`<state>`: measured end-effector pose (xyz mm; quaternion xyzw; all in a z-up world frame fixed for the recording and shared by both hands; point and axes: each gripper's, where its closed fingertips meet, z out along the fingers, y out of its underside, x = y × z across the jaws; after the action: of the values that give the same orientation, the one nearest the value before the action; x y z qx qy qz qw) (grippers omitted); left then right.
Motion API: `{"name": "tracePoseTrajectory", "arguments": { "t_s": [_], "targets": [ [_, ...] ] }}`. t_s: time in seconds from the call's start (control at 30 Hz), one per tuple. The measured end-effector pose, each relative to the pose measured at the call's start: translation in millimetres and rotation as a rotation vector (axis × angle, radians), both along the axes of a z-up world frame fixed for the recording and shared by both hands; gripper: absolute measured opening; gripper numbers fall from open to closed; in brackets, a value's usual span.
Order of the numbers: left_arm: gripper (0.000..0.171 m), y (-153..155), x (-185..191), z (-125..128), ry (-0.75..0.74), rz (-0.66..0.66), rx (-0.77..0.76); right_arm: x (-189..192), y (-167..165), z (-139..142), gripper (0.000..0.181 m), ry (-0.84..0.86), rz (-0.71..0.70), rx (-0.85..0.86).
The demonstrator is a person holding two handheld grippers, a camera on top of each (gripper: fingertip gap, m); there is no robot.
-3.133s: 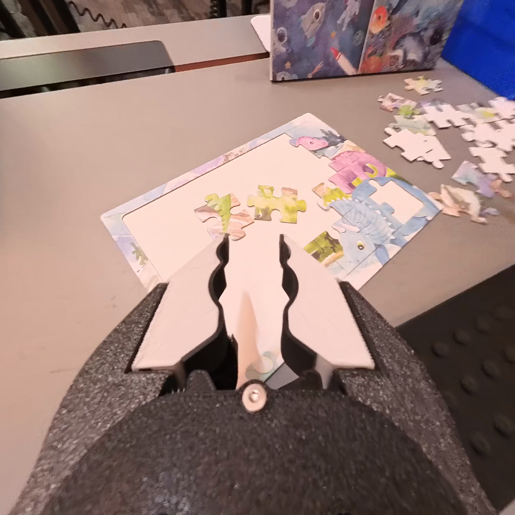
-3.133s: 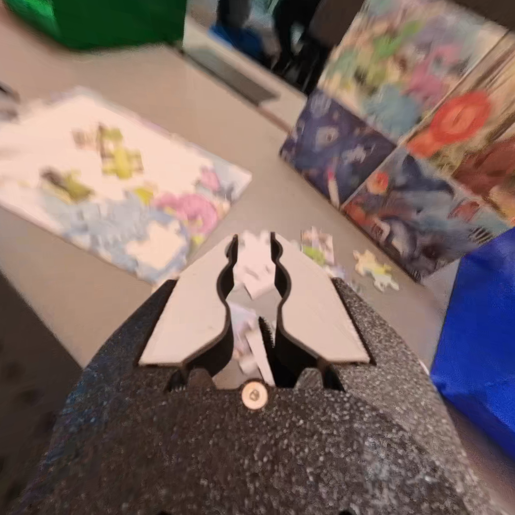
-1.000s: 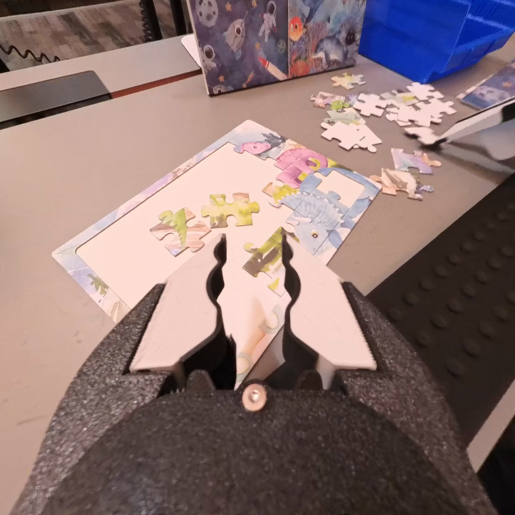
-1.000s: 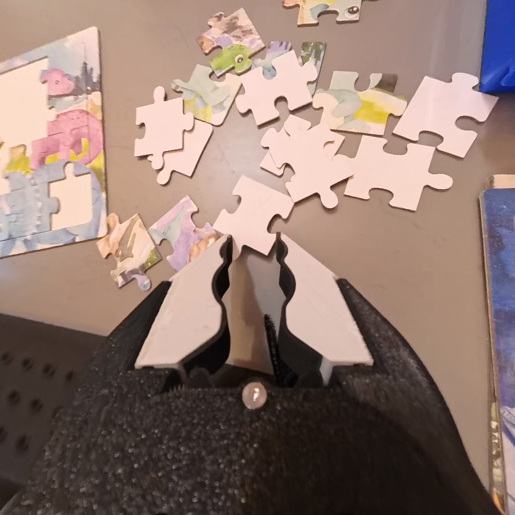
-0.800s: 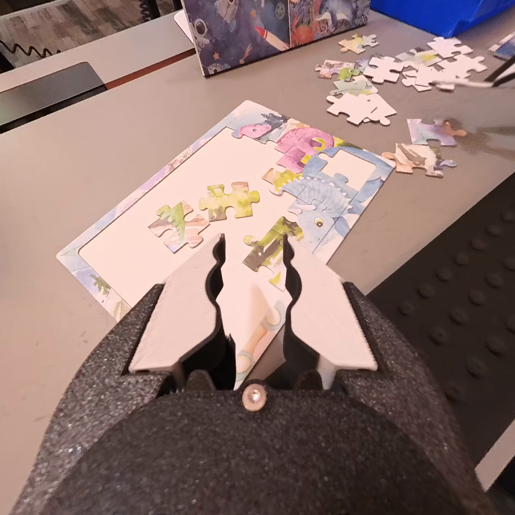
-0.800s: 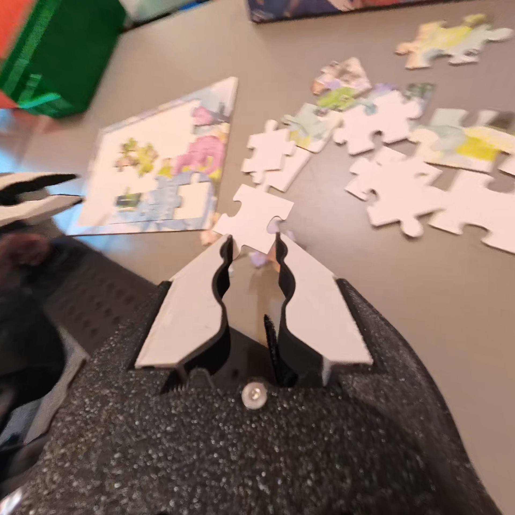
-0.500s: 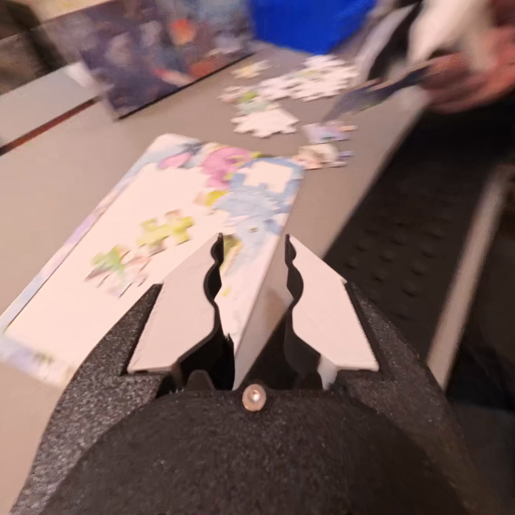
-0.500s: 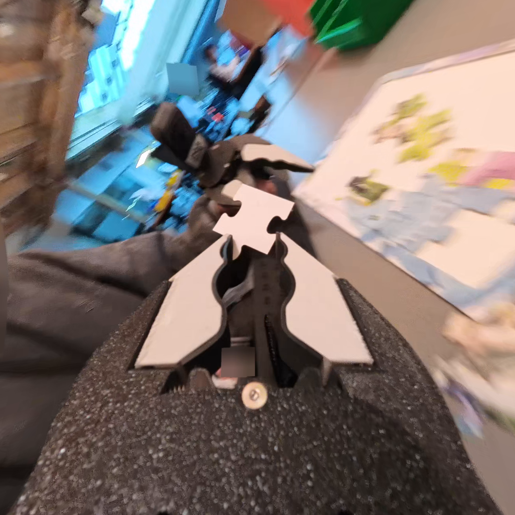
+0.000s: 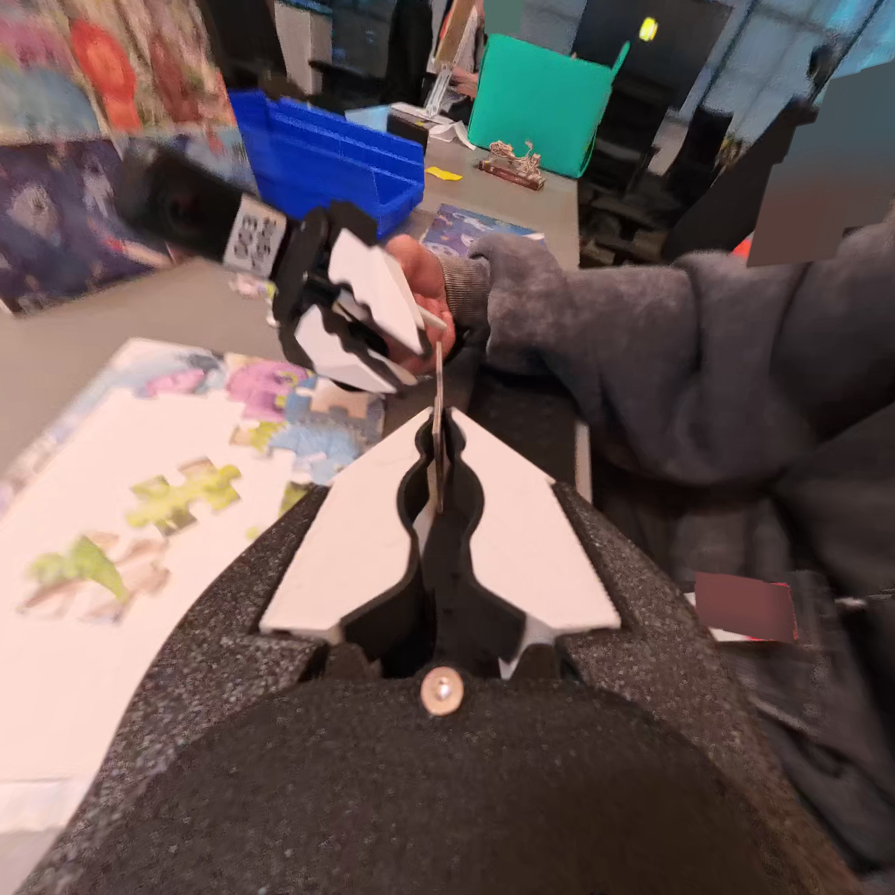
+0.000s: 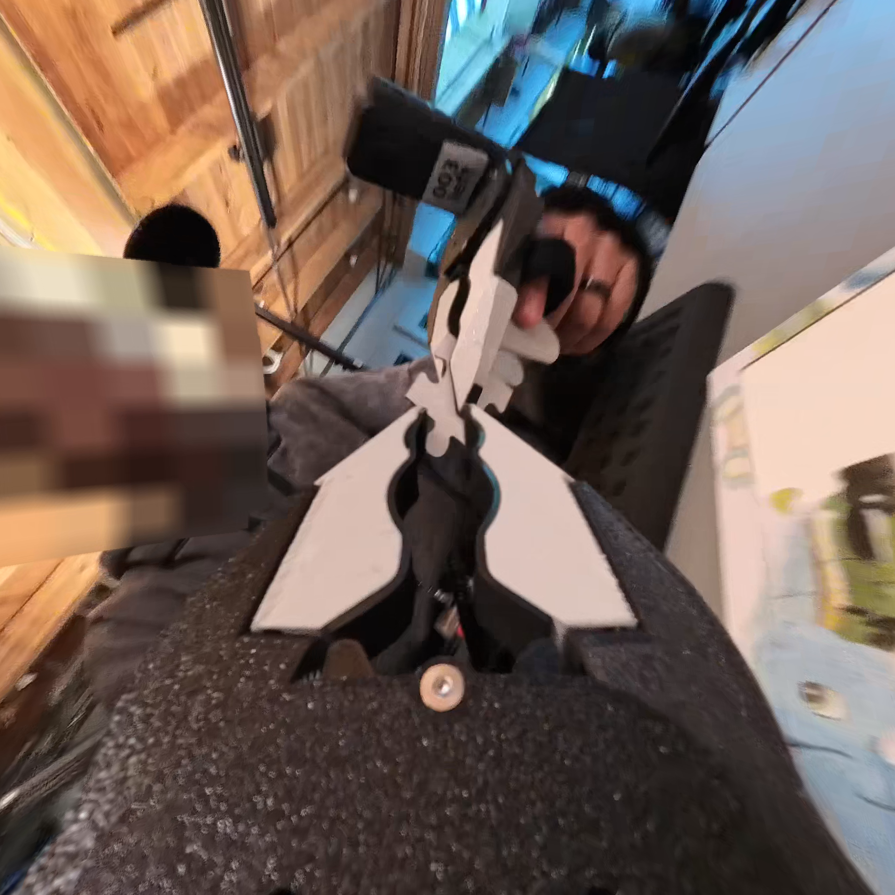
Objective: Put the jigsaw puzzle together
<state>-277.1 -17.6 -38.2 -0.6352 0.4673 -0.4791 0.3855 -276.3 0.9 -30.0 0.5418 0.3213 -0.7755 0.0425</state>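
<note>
A puzzle piece (image 9: 438, 382) stands edge-on between the two grippers, held in the air off the table's front edge. In the right wrist view its white back (image 10: 424, 393) faces the camera. My left gripper (image 9: 440, 411) is shut on its flat faces. My right gripper (image 10: 445, 409) pinches its lower tab. In the left wrist view the right gripper (image 9: 416, 365) reaches in from the upper left. In the right wrist view the left gripper (image 10: 453, 397) comes down from above. The puzzle board (image 9: 145, 426) lies at left, its far right part filled.
Two loose green pieces (image 9: 186, 494) (image 9: 82, 571) lie on the board's white field. A blue bin (image 9: 329, 160), a green box (image 9: 537, 116) and a picture box (image 9: 48, 218) stand behind. A person's grey sleeve (image 9: 629, 363) fills the right. The board also shows in the right wrist view (image 10: 799, 387). My two grippers' fingertips are within a few centimetres of each other.
My right gripper lifted a white piece from the loose pile and swung it left, off the table. My left gripper turned right from the board to meet it and closed on the piece.
</note>
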Motion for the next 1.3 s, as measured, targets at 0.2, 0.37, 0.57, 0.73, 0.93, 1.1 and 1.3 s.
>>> {"name": "tracePoseTrajectory", "arguments": {
  "t_s": [0.2,0.37,0.57,0.73,0.93,1.1,1.3],
  "targets": [
    [0.001,24.8,-19.3,-8.7,-0.114,0.071,-0.408,1.9,35.4,-18.6,0.020,-0.084,-0.242,0.208],
    [0.000,35.8,-20.9,-21.4,-0.175,0.119,-0.486,-13.3,14.9,-32.3,0.022,-0.149,-0.183,0.357],
    [0.000,39.4,-19.1,-24.0,-0.218,0.143,-0.493,-20.8,14.9,-47.7,0.000,-0.226,-0.209,0.468],
    [0.001,43.6,-19.8,-24.2,-0.243,0.158,-0.520,-20.5,21.5,-45.7,0.000,-0.224,-0.246,0.506],
    [0.002,49.8,-24.8,-24.3,-0.266,0.198,-0.527,-12.6,39.6,-34.5,0.000,-0.185,-0.330,0.455],
    [0.002,58.1,-35.0,-18.7,-0.334,0.233,-0.547,-11.9,34.0,-45.5,0.000,-0.223,-0.282,0.442],
    [0.001,58.2,-35.4,-18.6,-0.312,0.256,-0.493,-15.0,25.1,-60.7,0.000,-0.266,-0.220,0.425]
  ]
}}
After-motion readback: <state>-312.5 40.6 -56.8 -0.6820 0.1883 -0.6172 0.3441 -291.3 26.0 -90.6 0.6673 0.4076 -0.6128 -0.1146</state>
